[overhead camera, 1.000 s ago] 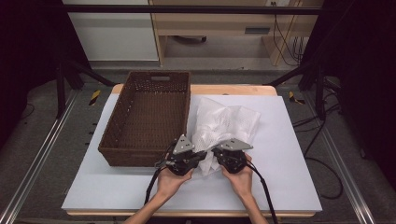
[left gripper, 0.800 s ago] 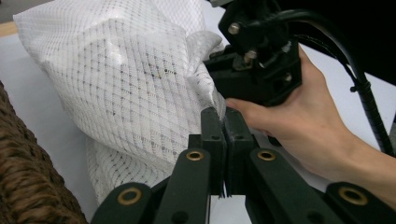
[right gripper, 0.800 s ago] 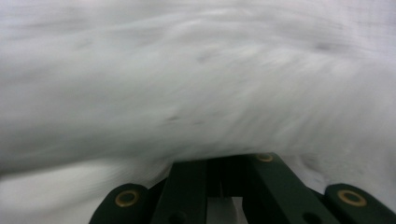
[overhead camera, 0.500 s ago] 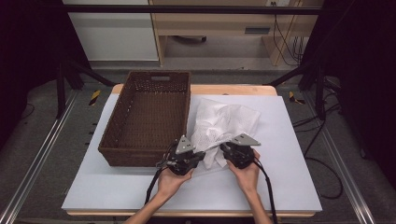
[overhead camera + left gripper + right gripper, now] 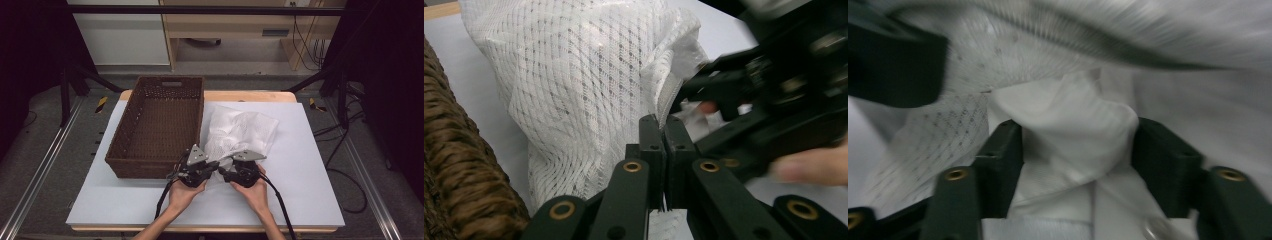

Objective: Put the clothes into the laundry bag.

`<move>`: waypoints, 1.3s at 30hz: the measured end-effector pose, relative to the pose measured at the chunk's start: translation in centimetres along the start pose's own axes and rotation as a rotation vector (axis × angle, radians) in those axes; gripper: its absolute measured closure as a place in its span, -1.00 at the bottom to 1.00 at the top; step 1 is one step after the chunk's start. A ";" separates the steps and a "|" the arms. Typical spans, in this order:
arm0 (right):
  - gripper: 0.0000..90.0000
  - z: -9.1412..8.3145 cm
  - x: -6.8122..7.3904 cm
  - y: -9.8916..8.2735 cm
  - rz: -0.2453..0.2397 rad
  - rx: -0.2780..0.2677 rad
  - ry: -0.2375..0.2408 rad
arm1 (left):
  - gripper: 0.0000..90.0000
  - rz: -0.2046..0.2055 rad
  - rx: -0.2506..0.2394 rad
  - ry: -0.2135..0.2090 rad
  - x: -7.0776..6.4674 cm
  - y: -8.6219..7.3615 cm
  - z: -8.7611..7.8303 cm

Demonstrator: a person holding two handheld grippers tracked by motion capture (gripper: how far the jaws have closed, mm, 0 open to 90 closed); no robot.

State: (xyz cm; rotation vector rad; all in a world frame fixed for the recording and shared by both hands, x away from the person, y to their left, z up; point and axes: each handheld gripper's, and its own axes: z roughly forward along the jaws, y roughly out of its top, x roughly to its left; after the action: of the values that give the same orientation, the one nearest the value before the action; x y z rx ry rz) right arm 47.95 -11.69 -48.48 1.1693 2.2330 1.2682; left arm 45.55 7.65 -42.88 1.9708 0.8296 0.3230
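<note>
A white mesh bag [image 5: 240, 131] with a zipper edge lies on the white table top, right of a brown wicker basket [image 5: 150, 167]. My left gripper [image 5: 211, 166] is at the bag's near edge. In the left gripper view its jaws [image 5: 663, 137] are shut on a thin edge of the mesh bag [image 5: 584, 85] by the zipper. My right gripper [image 5: 225, 173] faces it from the right. In the right gripper view that gripper [image 5: 1080, 150] is open, with a fold of white cloth [image 5: 1073, 125] between its jaws, under the bag's zipper edge. The right gripper [image 5: 774, 100] also appears blurred in the left gripper view.
The basket [image 5: 454, 165] is close on the left gripper's left side and holds nothing. The white table top [image 5: 310, 150] stretches right of the bag and in front of the hands. Cables trail from both grippers toward the near edge.
The right gripper swung out to the right, then came back in toward the left gripper at the bag's near edge. The bag has bunched up and shifted slightly.
</note>
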 end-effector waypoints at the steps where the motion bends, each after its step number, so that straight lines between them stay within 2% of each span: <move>1: 0.36 0.4 -0.1 0.0 -0.008 0.009 -0.005 | 0.96 0.000 -0.002 -0.001 0.0 0.0 -0.1; 2: 0.75 0.7 -0.4 0.1 0.023 0.041 -0.017 | 0.96 0.001 -0.003 -0.002 0.0 0.1 -0.2; 3: 0.91 0.6 -0.6 0.2 0.022 0.032 -0.011 | 0.96 0.001 -0.003 -0.002 0.1 0.1 -0.2; 5: 0.94 0.3 -0.8 0.4 0.041 0.050 -0.001 | 0.96 -0.002 -0.005 -0.005 0.1 0.2 -0.3; 6: 0.94 0.1 -0.7 0.5 0.028 0.047 -0.007 | 0.96 -0.003 -0.008 -0.005 0.1 0.3 -0.3; 7: 0.94 -0.2 -0.4 0.7 0.010 0.027 -0.011 | 0.96 -0.005 -0.011 -0.007 0.0 0.3 -0.4; 10: 0.94 -1.1 -0.2 1.9 0.029 -0.065 -0.023 | 0.96 -0.003 -0.024 -0.009 -0.1 0.6 -0.9; 12: 0.94 -1.1 -0.5 2.7 0.053 -0.096 -0.052 | 0.96 -0.002 -0.035 -0.023 -0.4 1.0 -1.3; 13: 0.94 -0.6 -0.9 3.0 0.083 -0.099 -0.065 | 0.96 -0.002 -0.039 -0.028 -0.5 1.1 -1.5; 14: 0.94 -0.2 -1.2 3.2 0.093 -0.103 -0.081 | 0.96 0.001 -0.045 -0.035 -0.6 1.3 -1.7; 17: 0.93 1.5 -2.3 3.1 0.157 -0.105 -0.176 | 0.96 0.019 -0.038 -0.039 -1.0 1.4 -1.9; 18: 0.93 2.1 -2.5 2.9 0.143 -0.095 -0.223 | 0.96 0.021 -0.028 -0.038 -1.1 1.3 -1.7; 21: 0.90 2.8 -2.0 2.5 0.087 -0.075 -0.284 | 0.96 0.014 0.002 -0.031 -0.8 0.7 -0.8; 23: 0.82 2.2 -1.9 2.5 0.061 -0.062 -0.276 | 0.96 0.007 0.021 -0.020 -0.4 0.3 -0.3; 25: 0.67 1.0 -2.0 2.4 0.075 -0.066 -0.231 | 0.96 0.002 0.031 -0.008 -0.1 0.1 0.1; 30: 0.44 -3.4 -1.8 0.9 0.030 -0.070 -0.146 | 0.96 0.004 0.047 0.006 0.0 -0.3 0.8; 33: 0.22 -6.0 -1.8 -0.2 -0.001 -0.070 -0.102 | 0.96 0.004 0.049 0.010 0.0 -0.4 0.9; 34: 0.20 -6.5 -1.9 -0.6 -0.002 -0.067 -0.106 | 0.96 0.000 0.049 0.007 0.0 -0.4 0.9; 36: 0.12 -7.5 -2.4 -1.6 -0.010 -0.054 -0.144 | 0.96 0.000 0.047 0.004 0.1 -0.4 0.9; 39: 0.09 -7.3 -3.5 -3.1 0.040 -0.025 -0.167 | 0.96 0.001 0.045 0.006 0.0 -0.5 1.0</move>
State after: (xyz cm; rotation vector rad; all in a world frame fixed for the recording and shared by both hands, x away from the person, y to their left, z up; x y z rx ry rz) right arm 44.04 -19.39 -47.39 1.2670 2.0779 1.1631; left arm 45.88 7.14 -43.81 2.0130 0.8467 0.3126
